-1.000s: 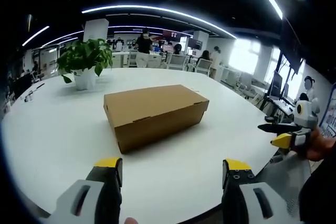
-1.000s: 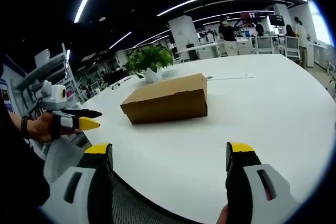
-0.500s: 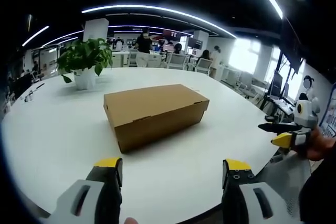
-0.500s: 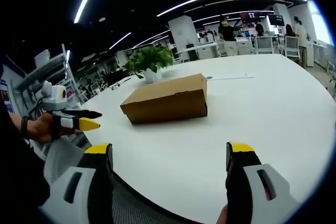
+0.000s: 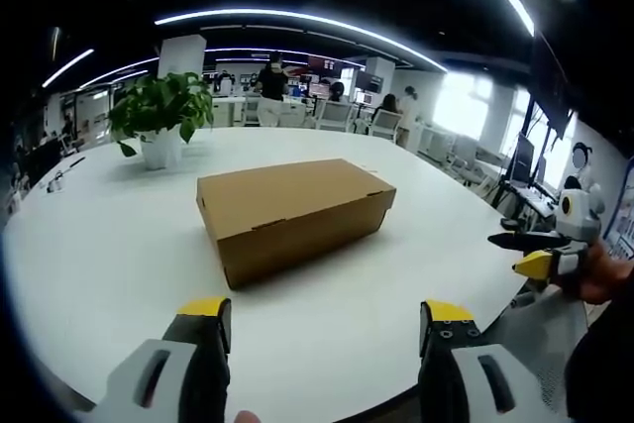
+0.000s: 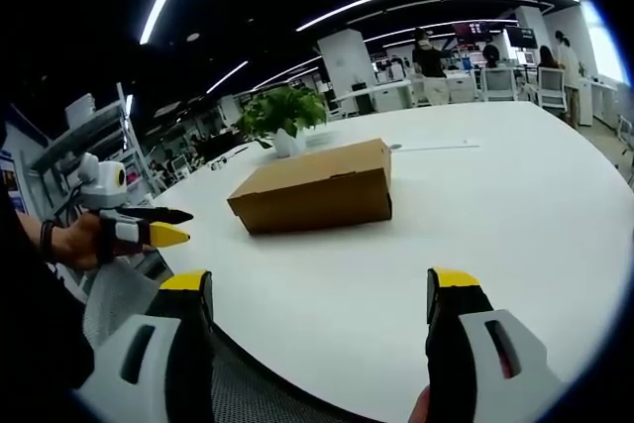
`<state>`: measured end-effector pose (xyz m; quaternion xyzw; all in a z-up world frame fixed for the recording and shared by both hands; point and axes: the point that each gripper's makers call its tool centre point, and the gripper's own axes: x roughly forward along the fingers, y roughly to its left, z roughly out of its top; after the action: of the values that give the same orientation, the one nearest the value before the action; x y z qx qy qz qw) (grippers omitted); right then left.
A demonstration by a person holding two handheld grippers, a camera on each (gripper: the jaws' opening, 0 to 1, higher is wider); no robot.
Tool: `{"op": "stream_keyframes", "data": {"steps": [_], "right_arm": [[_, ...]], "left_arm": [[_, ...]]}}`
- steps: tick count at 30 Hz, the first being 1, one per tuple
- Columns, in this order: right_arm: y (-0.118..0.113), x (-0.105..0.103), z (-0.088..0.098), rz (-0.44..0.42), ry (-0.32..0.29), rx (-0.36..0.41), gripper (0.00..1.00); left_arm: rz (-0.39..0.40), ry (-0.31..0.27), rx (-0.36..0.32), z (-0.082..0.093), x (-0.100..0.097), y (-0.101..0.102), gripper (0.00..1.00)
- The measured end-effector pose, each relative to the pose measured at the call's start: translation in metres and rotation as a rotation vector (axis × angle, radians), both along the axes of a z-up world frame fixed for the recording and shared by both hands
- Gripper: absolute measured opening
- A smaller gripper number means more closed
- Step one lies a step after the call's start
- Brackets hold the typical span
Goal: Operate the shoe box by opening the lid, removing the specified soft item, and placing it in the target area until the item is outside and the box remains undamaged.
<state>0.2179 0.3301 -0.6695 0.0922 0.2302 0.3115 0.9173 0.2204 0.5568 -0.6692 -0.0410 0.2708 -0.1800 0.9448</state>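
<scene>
A brown cardboard shoe box (image 5: 292, 213) lies on the white table (image 5: 109, 255) with its lid down, so its contents are hidden. The same shoe box (image 6: 317, 187) sits mid-table in the right gripper view. My left gripper (image 5: 325, 312) is open, held back near the table's front edge, well short of the box. My right gripper (image 6: 322, 284) is open too, over the table edge and apart from the box. Each gripper appears at the side of the other's view, held in a hand: the right gripper (image 5: 530, 253) and the left gripper (image 6: 149, 226).
A potted green plant (image 5: 158, 116) stands on the table behind the box. A thin pen-like item (image 6: 436, 148) lies far back on the table. Office chairs, desks and people fill the background. A mesh chair back (image 6: 248, 388) sits below the table edge.
</scene>
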Motion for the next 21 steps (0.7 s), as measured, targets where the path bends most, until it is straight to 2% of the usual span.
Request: {"op": "stream_keyframes", "data": {"steps": [21], "right_arm": [[-0.0006, 0.0003, -0.0005, -0.001, 0.002, -0.001, 0.84]], "left_arm": [[-0.002, -0.002, 0.003, 0.0008, -0.0011, -0.0008, 0.79]]}}
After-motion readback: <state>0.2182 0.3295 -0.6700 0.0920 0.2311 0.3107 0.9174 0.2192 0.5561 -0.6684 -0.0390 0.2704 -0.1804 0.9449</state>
